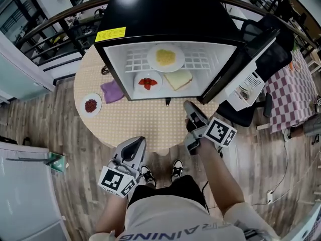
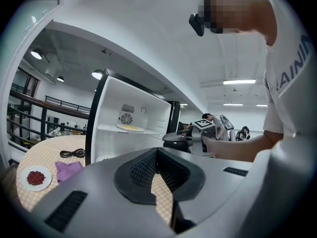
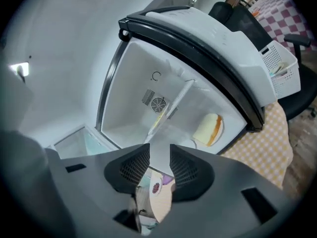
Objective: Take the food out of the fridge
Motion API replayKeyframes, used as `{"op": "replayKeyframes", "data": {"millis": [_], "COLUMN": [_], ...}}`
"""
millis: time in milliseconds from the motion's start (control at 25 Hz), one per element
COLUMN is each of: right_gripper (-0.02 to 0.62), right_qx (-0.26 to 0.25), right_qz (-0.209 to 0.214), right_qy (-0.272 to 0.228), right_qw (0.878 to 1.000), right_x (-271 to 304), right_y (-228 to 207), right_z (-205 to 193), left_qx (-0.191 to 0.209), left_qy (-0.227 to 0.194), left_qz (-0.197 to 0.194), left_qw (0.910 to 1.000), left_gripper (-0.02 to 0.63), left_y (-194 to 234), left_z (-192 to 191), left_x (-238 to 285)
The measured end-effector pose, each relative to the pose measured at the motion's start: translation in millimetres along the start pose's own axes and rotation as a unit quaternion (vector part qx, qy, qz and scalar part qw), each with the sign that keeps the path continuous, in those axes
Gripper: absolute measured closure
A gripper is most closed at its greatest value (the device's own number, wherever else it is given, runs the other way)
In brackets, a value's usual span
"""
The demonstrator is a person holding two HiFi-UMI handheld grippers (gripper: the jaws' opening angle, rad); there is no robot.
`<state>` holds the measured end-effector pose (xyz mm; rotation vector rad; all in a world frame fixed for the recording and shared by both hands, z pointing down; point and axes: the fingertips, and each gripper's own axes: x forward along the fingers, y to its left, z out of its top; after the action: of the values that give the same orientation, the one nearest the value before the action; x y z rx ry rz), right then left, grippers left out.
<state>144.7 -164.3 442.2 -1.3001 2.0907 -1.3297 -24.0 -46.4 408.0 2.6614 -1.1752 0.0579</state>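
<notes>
In front of the open fridge, over the near edge of the tabletop: right tongs, parted narrowly, nothing between, aimed into the cabinet. Nearer the body, left tongs, tips closed together, empty.

Food in the fridge:
- On the wire shelf, plate of yellow food.
- Below, on the cabinet floor, plate of red fruit.
- Just beside that, to the right, bread slice.

To the right, door swung wide, clear of the way in. Outside, left of the fridge: dish of red bits, purple cloth.

Step judged: reach for a first item.

Recommended:
- Wider gap before entry.
- Level approach under the shelf.
- Grip on a plate rim, not on the food.
- Plate kept flat on withdrawal.
- Bare tabletop in front as landing spot.
</notes>
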Motion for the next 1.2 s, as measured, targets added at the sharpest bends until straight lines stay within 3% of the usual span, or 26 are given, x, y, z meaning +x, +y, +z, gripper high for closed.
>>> {"op": "replayKeyframes", "data": {"millis": [280, 440, 920, 1200], "right_gripper": [0.477, 0.477, 0.477, 0.502], "right_qx": [0.103, 0.177, 0.232, 0.239], "right_qz": [0.003, -0.002, -0.021, -0.026], "right_qy": [-0.030, -0.045, -0.044, -0.050], "right_qw": [0.994, 0.983, 0.971, 0.969], "right_x": [60, 86, 125, 131], "right_y": [11, 8, 5, -3], "right_z": [29, 41, 48, 48], "left_qx": [-0.009, -0.013, -0.015, -0.016], "left_qy": [0.008, 0.010, 0.011, 0.013], "left_qz": [0.017, 0.024, 0.036, 0.040], "left_qw": [0.9998, 0.9996, 0.9992, 0.9990], "left_gripper": [0.600, 0.600, 0.600, 0.600], "left_y": [17, 24, 35, 36], "left_z": [-6, -8, -8, -12], "left_x": [-2, -3, -10, -15]}}
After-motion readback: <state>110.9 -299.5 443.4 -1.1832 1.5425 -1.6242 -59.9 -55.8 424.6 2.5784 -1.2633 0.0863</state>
